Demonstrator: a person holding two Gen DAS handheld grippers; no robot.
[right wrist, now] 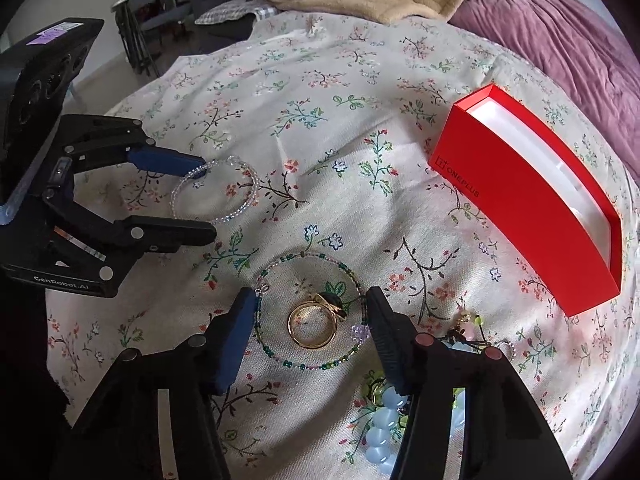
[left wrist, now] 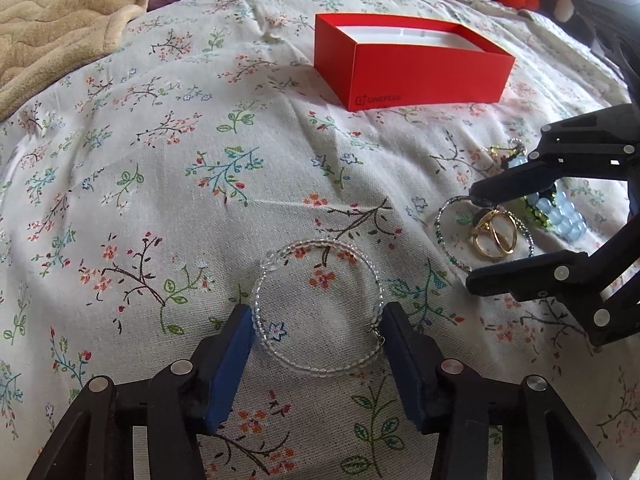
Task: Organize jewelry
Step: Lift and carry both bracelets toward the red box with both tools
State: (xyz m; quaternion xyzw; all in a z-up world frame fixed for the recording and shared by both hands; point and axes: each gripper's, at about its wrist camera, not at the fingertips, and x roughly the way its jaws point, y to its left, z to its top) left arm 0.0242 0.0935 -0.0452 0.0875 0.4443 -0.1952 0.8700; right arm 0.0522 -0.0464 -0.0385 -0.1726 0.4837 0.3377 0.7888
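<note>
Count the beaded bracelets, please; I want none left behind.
3: clear bracelet between the left gripper's fingers, green bracelet between the right gripper's fingers, pale blue bracelet partly under that gripper. The pile there may hide more.

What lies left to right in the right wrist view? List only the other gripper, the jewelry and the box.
Left gripper → clear bracelet → green bead bracelet → gold ring → blue bead bracelet → red box.
</note>
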